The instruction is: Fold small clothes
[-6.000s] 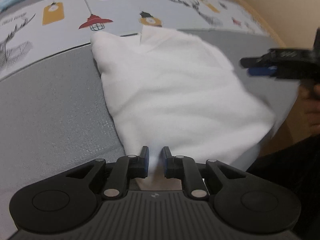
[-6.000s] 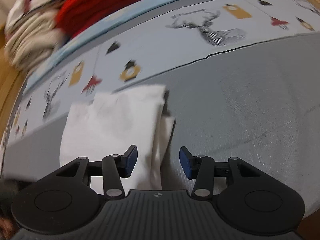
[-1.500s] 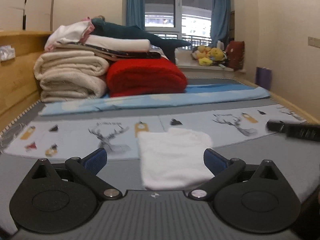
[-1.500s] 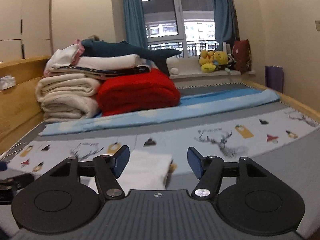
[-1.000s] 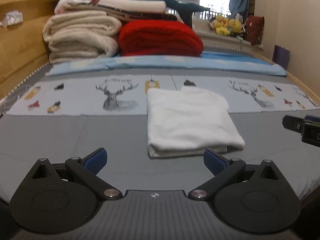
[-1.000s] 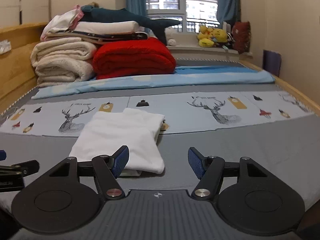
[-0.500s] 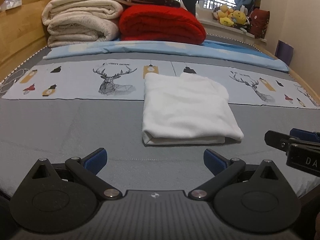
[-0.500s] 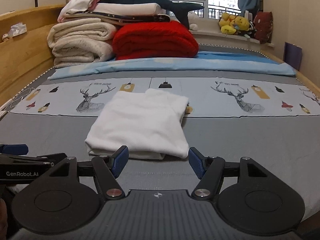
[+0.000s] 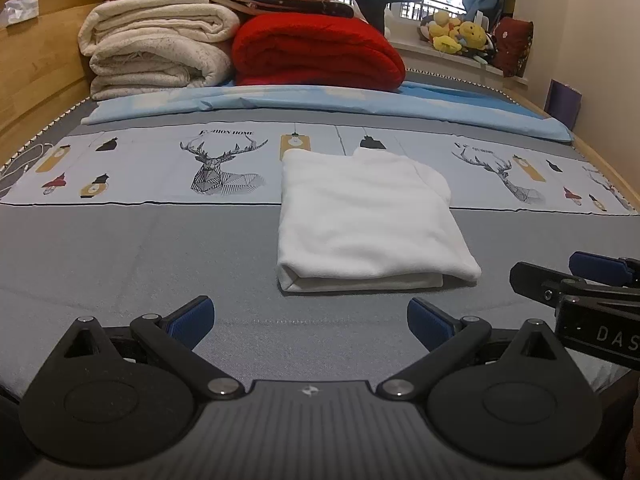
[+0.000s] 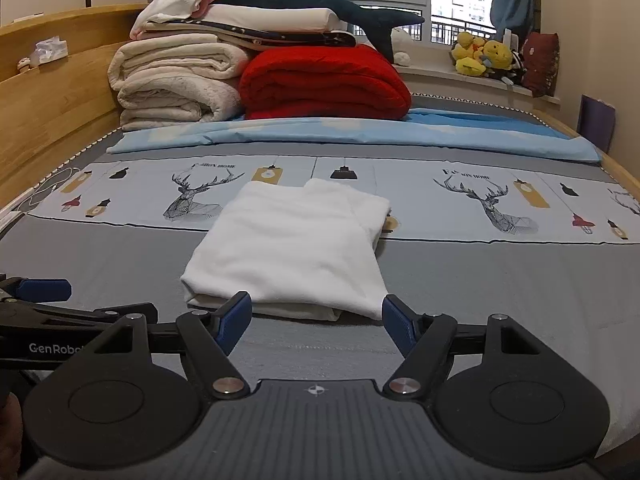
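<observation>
A white garment point(image 9: 368, 216) lies folded into a neat rectangle on the grey bed cover point(image 9: 120, 256), its far edge over the printed strip. My left gripper point(image 9: 310, 320) hovers just short of its near edge, open wide and empty. In the right wrist view the same white garment point(image 10: 292, 248) lies straight ahead. My right gripper point(image 10: 316, 322) is open, its jaws still opening, with nothing between them. Each gripper shows at the edge of the other's view: the right gripper point(image 9: 580, 280) at the right, the left gripper point(image 10: 40, 292) at the left.
Folded cream blankets point(image 9: 156, 44), a red blanket point(image 9: 316, 52) and a dark plush shark point(image 10: 320, 0) are stacked at the head of the bed. A light blue sheet point(image 9: 320, 100) lies across it. A wooden rail point(image 10: 48, 92) runs along the left; plush toys point(image 10: 480, 56) sit on the sill.
Both views have tilted further down toward the bed, so the folded garment sits closer in front of the fingers. The right gripper's jaws have spread slightly wider.
</observation>
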